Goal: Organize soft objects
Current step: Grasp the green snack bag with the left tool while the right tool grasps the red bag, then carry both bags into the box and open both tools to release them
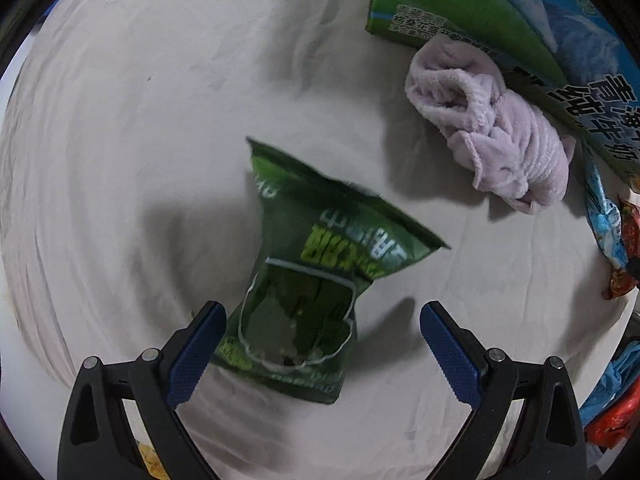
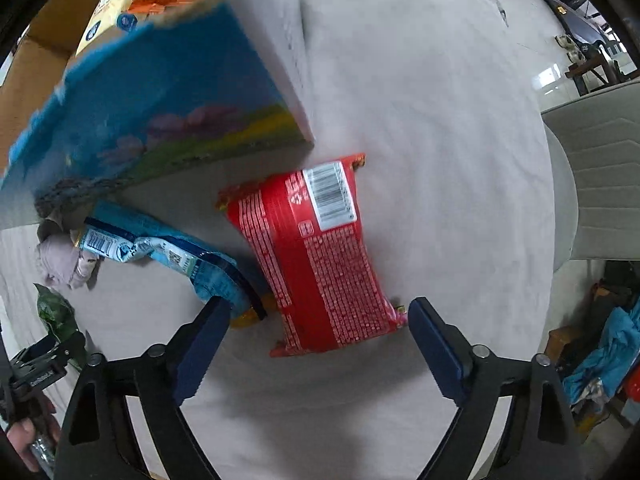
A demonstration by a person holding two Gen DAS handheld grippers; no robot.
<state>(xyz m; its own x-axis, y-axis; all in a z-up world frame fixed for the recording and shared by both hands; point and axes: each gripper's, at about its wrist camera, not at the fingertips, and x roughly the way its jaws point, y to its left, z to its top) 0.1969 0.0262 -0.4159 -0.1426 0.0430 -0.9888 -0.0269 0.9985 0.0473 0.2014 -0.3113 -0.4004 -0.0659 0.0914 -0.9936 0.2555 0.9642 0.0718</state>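
Note:
A green snack bag (image 1: 316,264) lies on the white cloth between the tips of my open left gripper (image 1: 322,312); its lower end reaches between the fingers, nearer the left one. A rolled lilac towel (image 1: 496,128) lies beyond it to the right, against the box. My right gripper (image 2: 318,312) is open around the near end of a red snack bag (image 2: 316,256). A blue snack bag (image 2: 176,256) lies left of it, touching my right gripper's left finger (image 2: 200,344). The towel (image 2: 64,260) and the green bag (image 2: 56,312) show at far left in the right wrist view.
A green and blue carton (image 1: 520,28) stands at the upper right of the left wrist view; in the right wrist view it (image 2: 160,112) holds more snack packs (image 2: 132,4). Blue and red bags (image 1: 616,240) lie at the right edge. A beige chair (image 2: 596,184) stands past the table.

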